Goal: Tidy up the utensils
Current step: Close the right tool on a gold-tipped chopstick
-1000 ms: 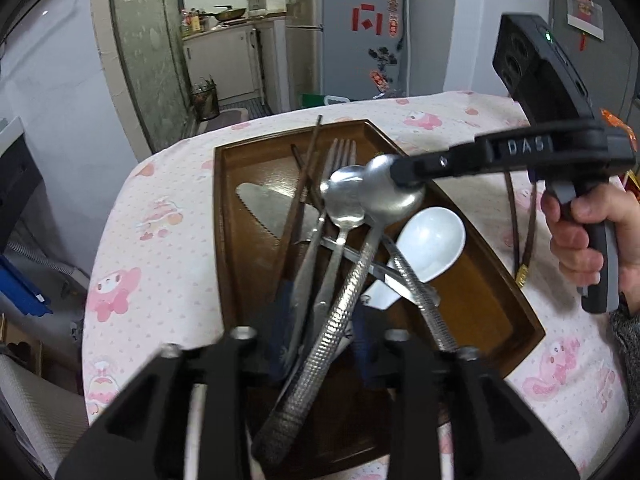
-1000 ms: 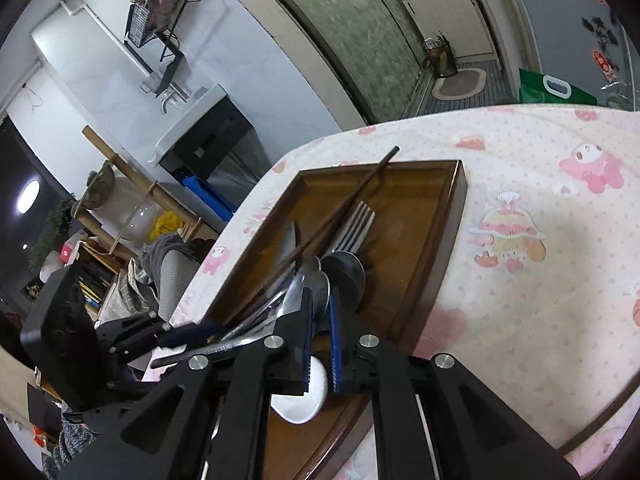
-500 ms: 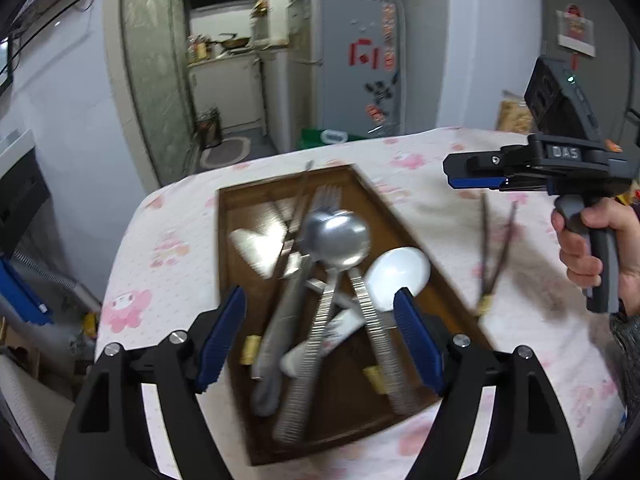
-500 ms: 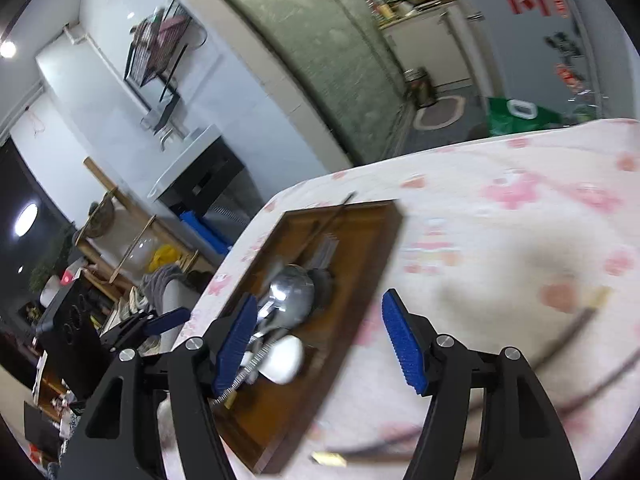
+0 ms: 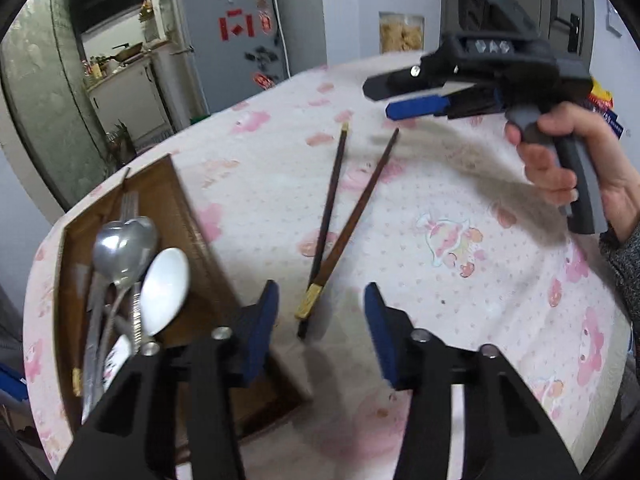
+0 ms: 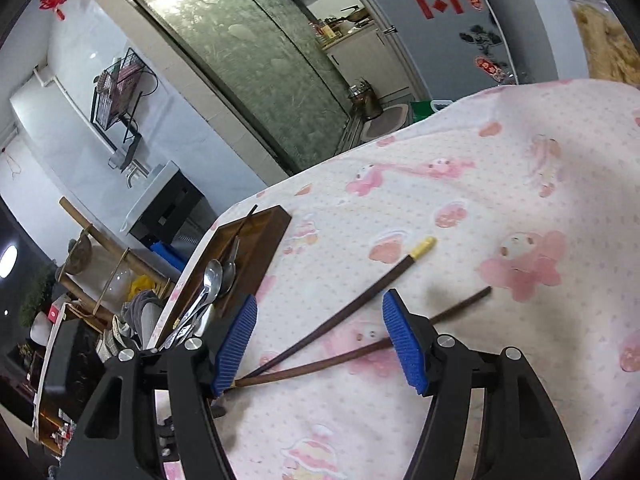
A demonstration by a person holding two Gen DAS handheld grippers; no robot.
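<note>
Utensils are now in two groups on the worktop (image 5: 460, 280), which is covered by a pink cartoon-print cloth. Most of them, namely metal spoons (image 5: 120, 248), a white spoon (image 5: 164, 288), a fork and one dark chopstick, lie heaped in the brown wooden tray (image 5: 176, 200) at the left edge. Two chopsticks (image 5: 344, 224) with gold-coloured ends lie loose on the cloth, just beside the tray's right rim, crossing near their closer ends.

Change noted: a second ago both tools were down in the tray, the right one closed about the bowl of a metal spoon. Both views have since swung off the tray and onto the loose chopsticks. The spoon lies in the heap, released.

The left hand-held gripper (image 5: 318, 328) is part open and empty; its jaws have just been closing from a wider setting, with the closer chopstick ends lying on the cloth beyond its tips, not gripped. The right hand-held gripper (image 6: 320, 344) stands well open and empty after just opening, above the chopstick shafts. A hand (image 5: 568, 168) holds its grip.

Assessment: the spoon step appears finished; the loose pair is probably next for the tray.

Writing: the right tool's body carries white lettering, blurred here and unreadable. Red paper decorations on the refrigerator (image 5: 240, 32) cannot be read.
</note>
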